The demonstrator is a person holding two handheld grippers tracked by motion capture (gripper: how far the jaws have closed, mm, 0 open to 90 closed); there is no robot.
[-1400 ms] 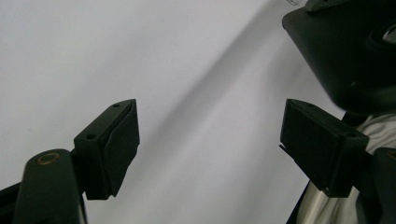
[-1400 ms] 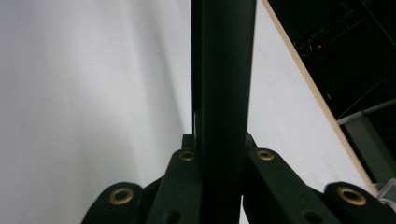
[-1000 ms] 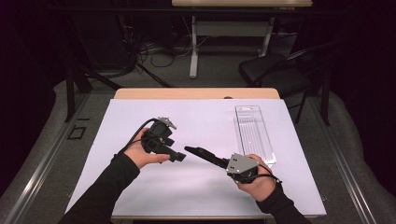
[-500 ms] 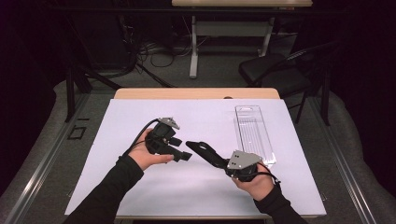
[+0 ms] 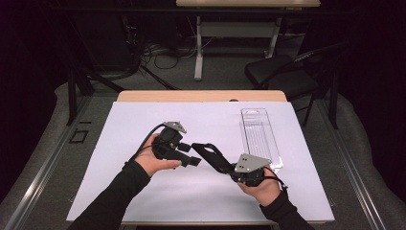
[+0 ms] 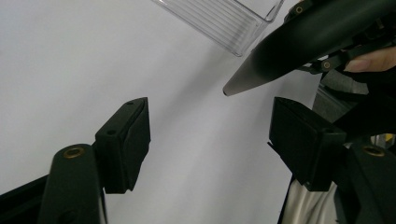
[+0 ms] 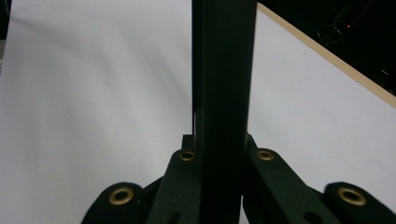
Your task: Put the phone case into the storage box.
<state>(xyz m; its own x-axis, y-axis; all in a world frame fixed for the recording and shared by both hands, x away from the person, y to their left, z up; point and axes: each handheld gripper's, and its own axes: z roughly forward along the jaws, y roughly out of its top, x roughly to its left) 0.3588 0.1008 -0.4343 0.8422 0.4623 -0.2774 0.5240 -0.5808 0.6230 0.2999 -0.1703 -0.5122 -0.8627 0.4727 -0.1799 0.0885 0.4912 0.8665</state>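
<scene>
The left gripper [image 6: 210, 135] holds its jaws apart over the white worktop [image 6: 70, 56], nothing between them. Beyond them, the right gripper [image 6: 299, 44] juts in, its tip just beside a clear plastic tray [image 6: 224, 21].

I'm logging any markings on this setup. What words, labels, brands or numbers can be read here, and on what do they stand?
None: no readable text in these pictures.
The clear plastic case shows ribs, no print.
The flat black piece clamped in the right gripper is plain.
The left gripper, its jaws open, and the white table cover bear no marks.
</scene>
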